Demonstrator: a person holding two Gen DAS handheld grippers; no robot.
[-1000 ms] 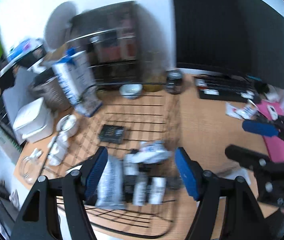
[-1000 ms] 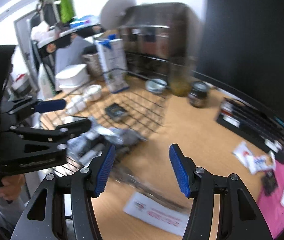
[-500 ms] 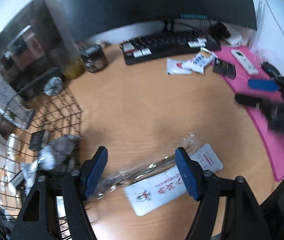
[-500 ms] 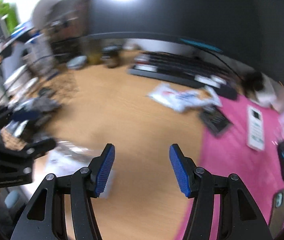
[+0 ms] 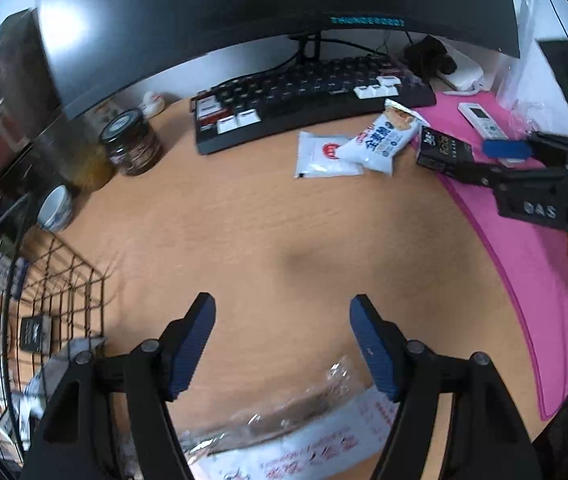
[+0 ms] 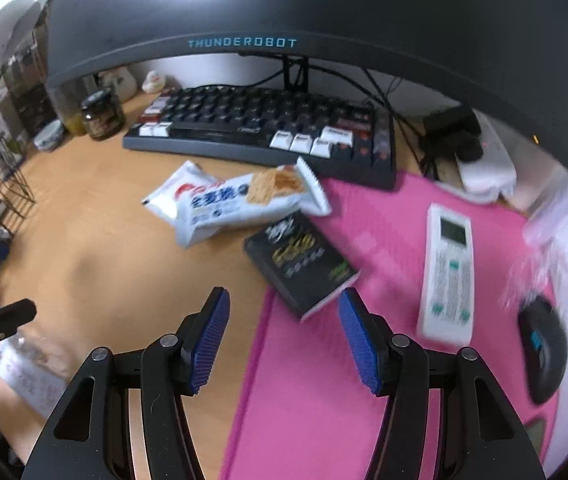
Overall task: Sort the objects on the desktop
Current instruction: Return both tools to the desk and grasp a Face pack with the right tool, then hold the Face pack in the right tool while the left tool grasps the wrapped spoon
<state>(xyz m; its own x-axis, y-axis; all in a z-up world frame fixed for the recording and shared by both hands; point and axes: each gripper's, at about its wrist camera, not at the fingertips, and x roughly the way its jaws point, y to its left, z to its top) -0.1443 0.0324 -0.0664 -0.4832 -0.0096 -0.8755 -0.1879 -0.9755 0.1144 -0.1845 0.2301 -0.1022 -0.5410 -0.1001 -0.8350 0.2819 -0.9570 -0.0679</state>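
Both claws hang empty over the wooden desk [image 5: 284, 216].

The left gripper [image 5: 282, 344] has its jaws spread wide with nothing between them; a clear wrapper [image 5: 284, 412] on a white sachet [image 5: 315, 448] lies just beneath and behind its fingertips, the wire basket [image 5: 64, 280] to its left. The right gripper [image 6: 282, 340] is parted too, gripping nothing; a black box [image 6: 301, 262] lies just ahead of its tips on the pink mat's [image 6: 323, 400] edge, the cracker packet [image 6: 240, 204] farther ahead.

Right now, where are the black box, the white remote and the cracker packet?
black box [image 6: 301, 258]: right wrist view, middle of its printed top face.
white remote [image 6: 448, 272]: right wrist view, on its button panel.
cracker packet [image 6: 240, 200]: right wrist view, middle of the wrapper.
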